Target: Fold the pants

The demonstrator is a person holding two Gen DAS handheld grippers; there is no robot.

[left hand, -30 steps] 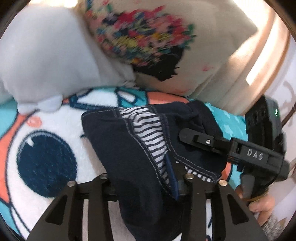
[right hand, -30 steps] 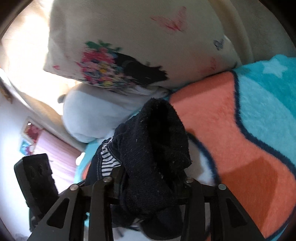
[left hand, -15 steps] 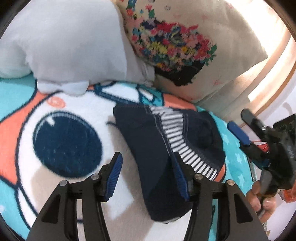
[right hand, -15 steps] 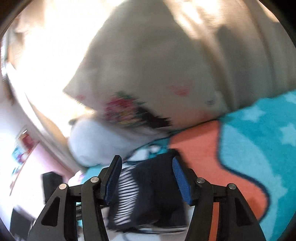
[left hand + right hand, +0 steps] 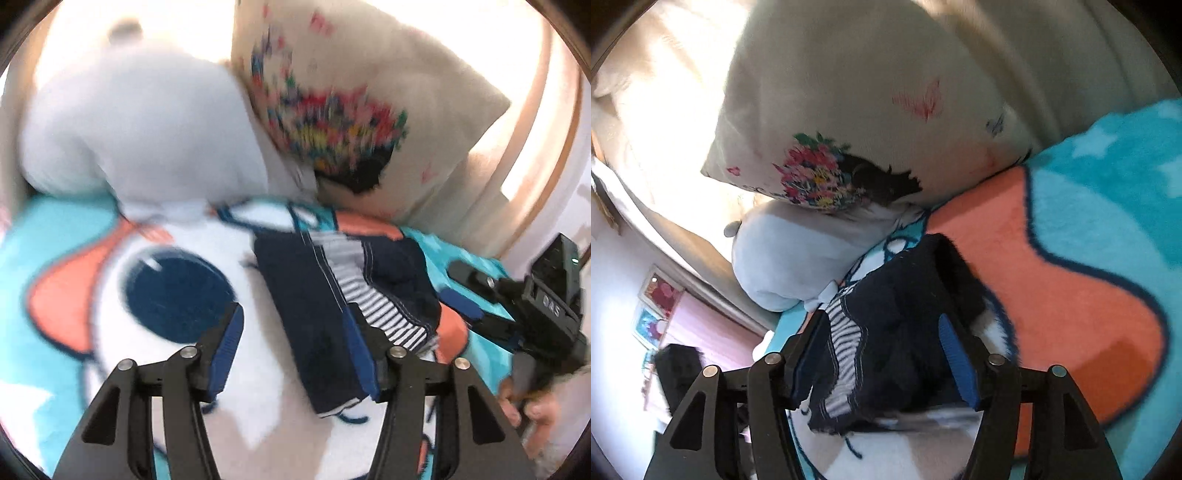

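Observation:
The dark navy pants, with a striped lining showing, lie folded on the cartoon blanket. My left gripper hovers just in front of them with its jaws opening; its right finger overlaps the pants' near edge and nothing is gripped. In the right wrist view the pants lie between and beyond the fingers of my right gripper, whose jaws are also opening and whose pads do not press the cloth. From the left wrist view the right gripper sits just right of the pants.
A floral pillow and a pale grey plush cushion lean behind the pants. A person's hand holds the right gripper's handle. A bright window and curtain are at the far side, and pictures hang on the wall.
Both grippers were shut on the pants one second ago. They have let go and pulled back and up, and the pants now lie folded on the blanket.

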